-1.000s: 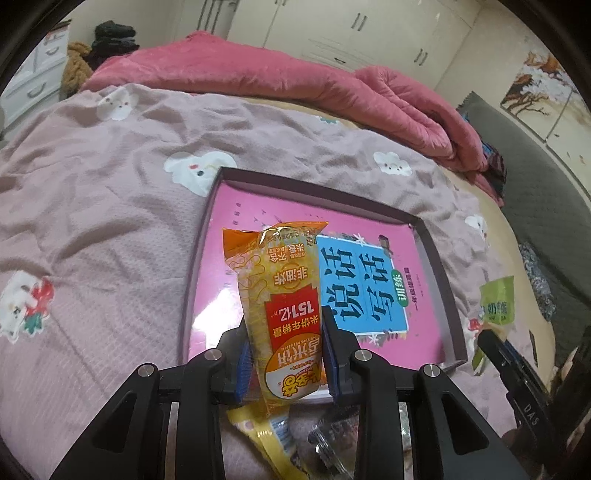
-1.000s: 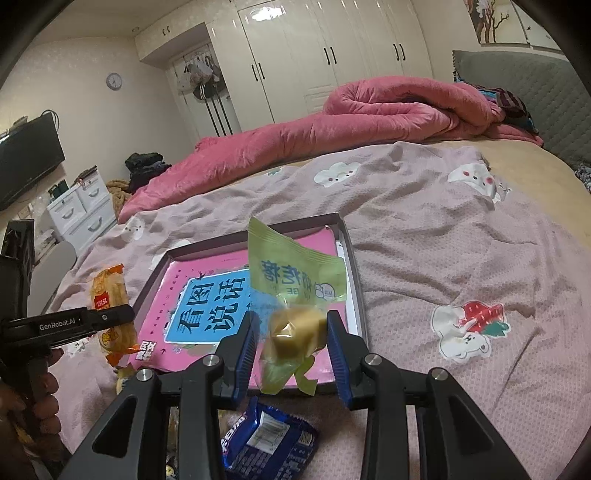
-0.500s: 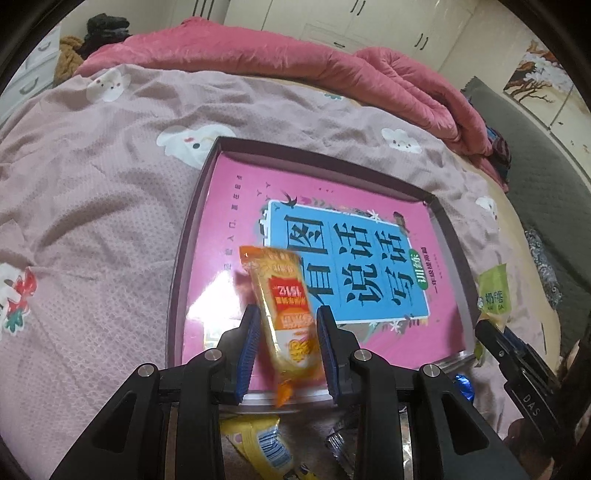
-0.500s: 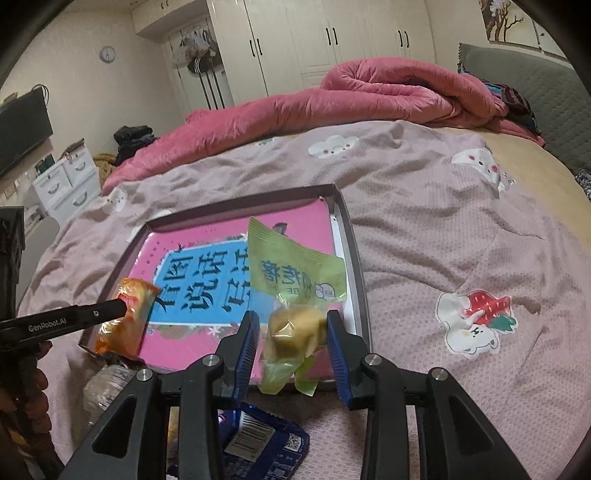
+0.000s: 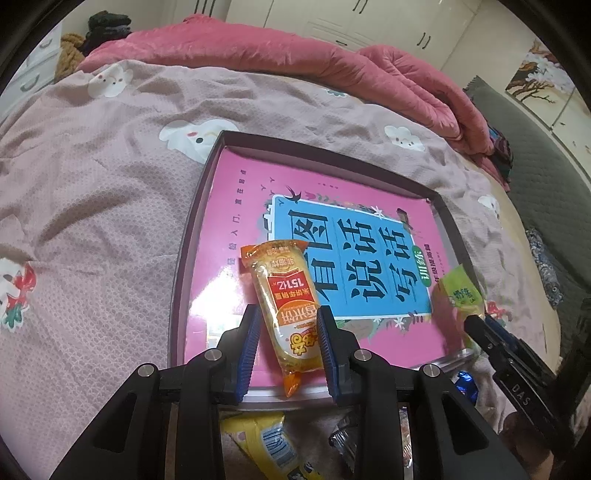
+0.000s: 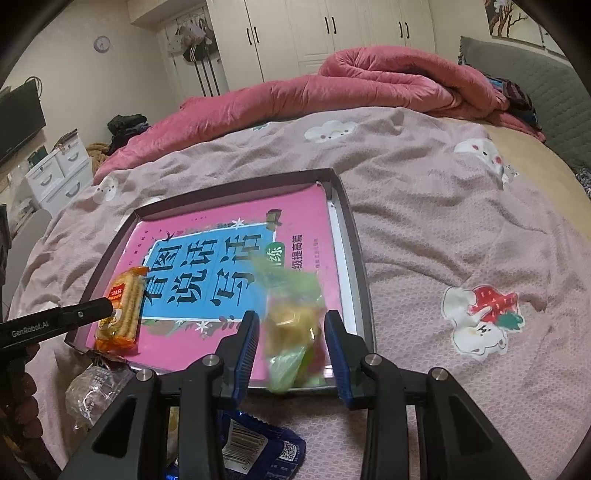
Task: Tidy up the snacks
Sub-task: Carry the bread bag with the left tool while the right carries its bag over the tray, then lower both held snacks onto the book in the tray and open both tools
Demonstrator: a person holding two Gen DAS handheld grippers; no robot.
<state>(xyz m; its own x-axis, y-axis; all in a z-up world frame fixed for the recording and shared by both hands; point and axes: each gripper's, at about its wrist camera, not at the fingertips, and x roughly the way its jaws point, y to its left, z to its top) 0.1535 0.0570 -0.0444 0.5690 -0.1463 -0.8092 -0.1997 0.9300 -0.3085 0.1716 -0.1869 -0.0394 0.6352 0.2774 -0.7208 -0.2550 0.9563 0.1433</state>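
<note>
Orange cracker pack (image 5: 286, 306) is clamped by left gripper (image 5: 288, 339); blurred green packet (image 6: 291, 332) clamped by right gripper (image 6: 293, 343), contents unreadable.

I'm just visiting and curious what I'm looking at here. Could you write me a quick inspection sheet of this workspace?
Surface: bed sheet, pink with cartoon prints, creased.
Job's things: tray lined with a pink book; orange cracker pack in the left gripper; green snack pack, blurred, in the right gripper. Both sit low at the tray's near edge.
Clutter: blue wrapper, yellow pack and clear wrapper loose before the tray.
Grippers: left gripper shut on the cracker pack; right gripper shut on the green pack.
Cables: nothing seen.
Surroundings: rolled pink quilt, white wardrobes, drawers, wall clock.
</note>
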